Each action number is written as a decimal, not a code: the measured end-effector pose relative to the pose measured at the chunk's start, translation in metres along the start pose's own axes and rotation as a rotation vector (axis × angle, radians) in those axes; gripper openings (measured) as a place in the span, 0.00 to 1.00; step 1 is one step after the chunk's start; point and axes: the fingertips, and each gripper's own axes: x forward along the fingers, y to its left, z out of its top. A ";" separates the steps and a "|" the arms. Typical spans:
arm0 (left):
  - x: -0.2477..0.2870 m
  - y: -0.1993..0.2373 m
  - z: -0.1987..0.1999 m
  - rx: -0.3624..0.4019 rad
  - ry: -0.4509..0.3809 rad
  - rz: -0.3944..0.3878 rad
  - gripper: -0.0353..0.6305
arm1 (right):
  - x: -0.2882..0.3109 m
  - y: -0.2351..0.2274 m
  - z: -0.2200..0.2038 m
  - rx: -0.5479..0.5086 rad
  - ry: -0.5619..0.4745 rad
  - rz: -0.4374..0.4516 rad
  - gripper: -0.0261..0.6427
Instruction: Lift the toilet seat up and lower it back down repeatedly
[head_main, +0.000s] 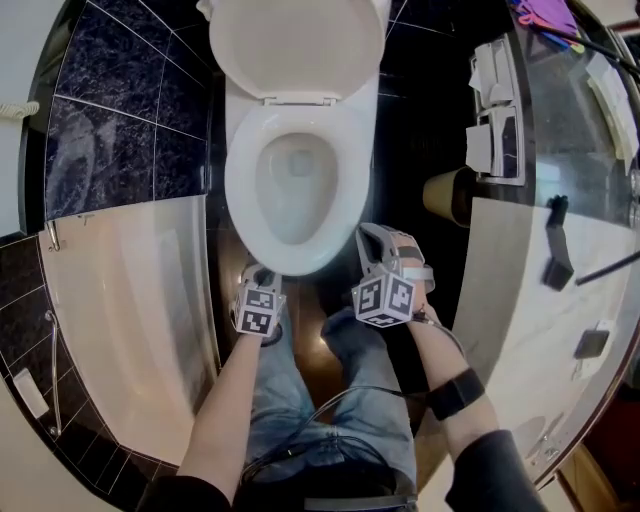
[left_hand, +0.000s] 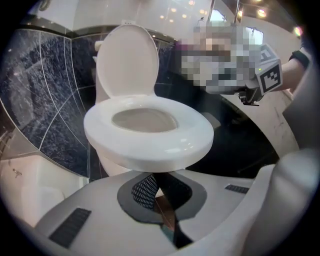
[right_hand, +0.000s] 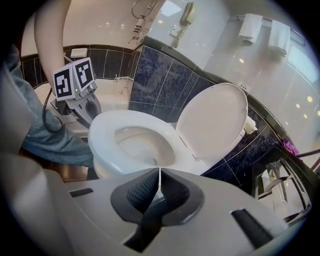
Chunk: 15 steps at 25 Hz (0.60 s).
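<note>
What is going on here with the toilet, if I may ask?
A person stands at the toilet with a gripper in each hand. The seat is down and the lid is up. The left gripper and right gripper hang close to the seat's front edge, one on each side, neither gripping it. Both look shut and empty.

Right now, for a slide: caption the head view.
Left gripper and right gripper poised before lowered white oval toilet seat; lid raised.

Bathroom: toilet (head_main: 290, 185), bathtub (head_main: 130, 295), dark wall tiles (head_main: 120, 110).
</note>
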 end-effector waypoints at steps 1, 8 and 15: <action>0.004 0.000 -0.005 0.003 0.012 -0.005 0.05 | 0.003 0.004 0.000 -0.004 -0.001 0.007 0.08; 0.026 0.001 -0.035 -0.009 0.124 -0.027 0.05 | 0.013 0.011 0.002 -0.025 -0.005 0.021 0.08; 0.023 0.009 -0.045 -0.009 0.181 -0.028 0.05 | 0.015 0.003 0.003 -0.018 -0.005 0.010 0.08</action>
